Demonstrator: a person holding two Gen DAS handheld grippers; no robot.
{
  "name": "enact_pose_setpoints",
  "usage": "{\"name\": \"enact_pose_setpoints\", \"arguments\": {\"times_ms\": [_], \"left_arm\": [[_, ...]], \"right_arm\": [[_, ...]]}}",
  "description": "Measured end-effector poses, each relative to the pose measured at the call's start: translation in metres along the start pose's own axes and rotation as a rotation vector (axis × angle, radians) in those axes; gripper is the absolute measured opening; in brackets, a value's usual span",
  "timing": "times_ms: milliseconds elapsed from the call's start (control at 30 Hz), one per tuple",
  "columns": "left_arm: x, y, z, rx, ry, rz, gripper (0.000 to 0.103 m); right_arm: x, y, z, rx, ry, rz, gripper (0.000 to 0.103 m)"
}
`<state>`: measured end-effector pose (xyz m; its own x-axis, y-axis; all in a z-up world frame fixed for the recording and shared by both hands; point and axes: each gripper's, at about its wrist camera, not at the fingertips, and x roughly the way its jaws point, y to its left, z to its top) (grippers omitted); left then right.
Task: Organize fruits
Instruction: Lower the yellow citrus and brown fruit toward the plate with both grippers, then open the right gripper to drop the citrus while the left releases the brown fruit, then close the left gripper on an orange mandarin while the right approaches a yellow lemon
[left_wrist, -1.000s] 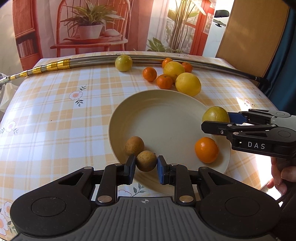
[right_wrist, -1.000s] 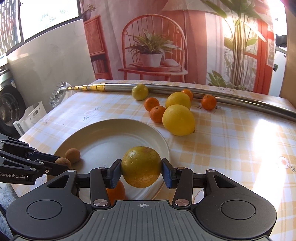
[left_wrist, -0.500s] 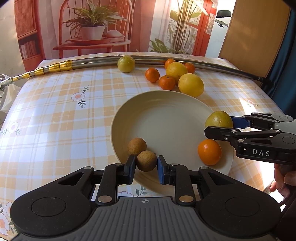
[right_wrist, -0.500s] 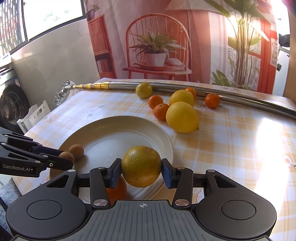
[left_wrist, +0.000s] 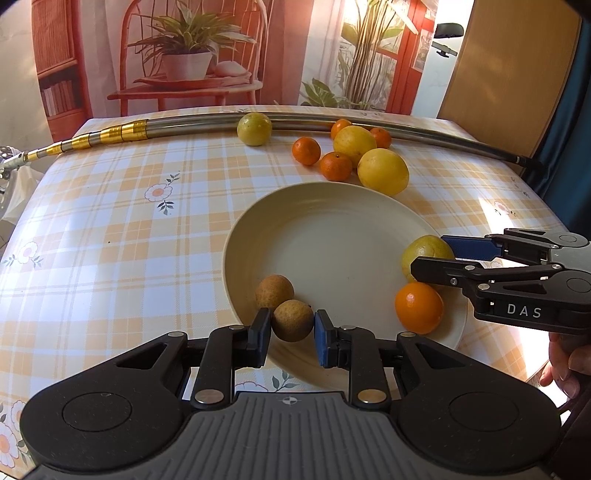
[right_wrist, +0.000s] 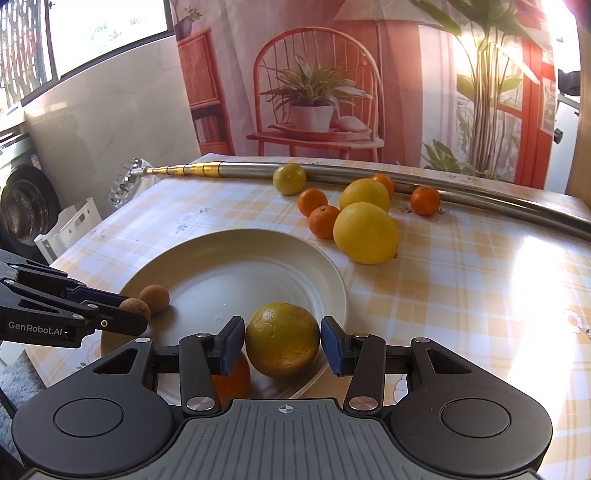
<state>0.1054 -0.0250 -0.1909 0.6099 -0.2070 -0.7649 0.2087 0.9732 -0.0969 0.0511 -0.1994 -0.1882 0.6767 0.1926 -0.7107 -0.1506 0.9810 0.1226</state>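
A cream plate (left_wrist: 332, 251) lies on the checked tablecloth. My left gripper (left_wrist: 292, 332) is shut on a small brown fruit (left_wrist: 291, 320) over the plate's near rim, and a second brown fruit (left_wrist: 275, 291) touches it on the plate. An orange (left_wrist: 419, 308) rests on the plate's right side. Just above the orange, my right gripper (right_wrist: 282, 345) is shut on a yellow-green citrus (right_wrist: 282, 338), low over the plate's edge (right_wrist: 332, 280). From the left wrist view this gripper (left_wrist: 430, 254) comes in from the right.
Beyond the plate, two big lemons (left_wrist: 382, 171), several mandarins (left_wrist: 335, 166) and a green-yellow fruit (left_wrist: 254, 128) lie loose. A long metal pole (left_wrist: 184, 125) runs along the table's far edge. A person's hand (left_wrist: 565, 365) holds the right gripper.
The right gripper has lowered the yellow-green citrus toward the plate, closer to the orange. The left gripper has stayed where it was with the brown fruit.
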Motion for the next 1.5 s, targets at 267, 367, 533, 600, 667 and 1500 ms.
{"name": "enact_pose_setpoints", "arguments": {"times_ms": [267, 367, 533, 600, 667, 1500], "left_arm": [[0.000, 0.000, 0.000, 0.004, 0.000, 0.003, 0.027], [-0.002, -0.001, 0.000, 0.005, -0.005, 0.005, 0.027], [-0.017, 0.013, 0.004, -0.040, -0.061, 0.016, 0.028], [-0.025, 0.023, 0.007, -0.083, -0.085, 0.008, 0.028], [-0.034, 0.033, 0.011, -0.122, -0.115, 0.021, 0.028], [-0.048, 0.067, 0.080, -0.231, -0.239, 0.118, 0.028]], "right_arm": [[0.000, 0.000, 0.000, 0.000, 0.000, -0.001, 0.042], [-0.004, 0.001, 0.001, 0.001, -0.013, 0.005, 0.043], [-0.020, 0.007, 0.009, -0.051, -0.085, -0.002, 0.043], [-0.026, 0.008, 0.012, -0.071, -0.109, -0.017, 0.043], [-0.031, 0.007, 0.016, -0.080, -0.129, -0.029, 0.043], [-0.022, -0.050, 0.079, -0.025, -0.257, -0.095, 0.048]]}}
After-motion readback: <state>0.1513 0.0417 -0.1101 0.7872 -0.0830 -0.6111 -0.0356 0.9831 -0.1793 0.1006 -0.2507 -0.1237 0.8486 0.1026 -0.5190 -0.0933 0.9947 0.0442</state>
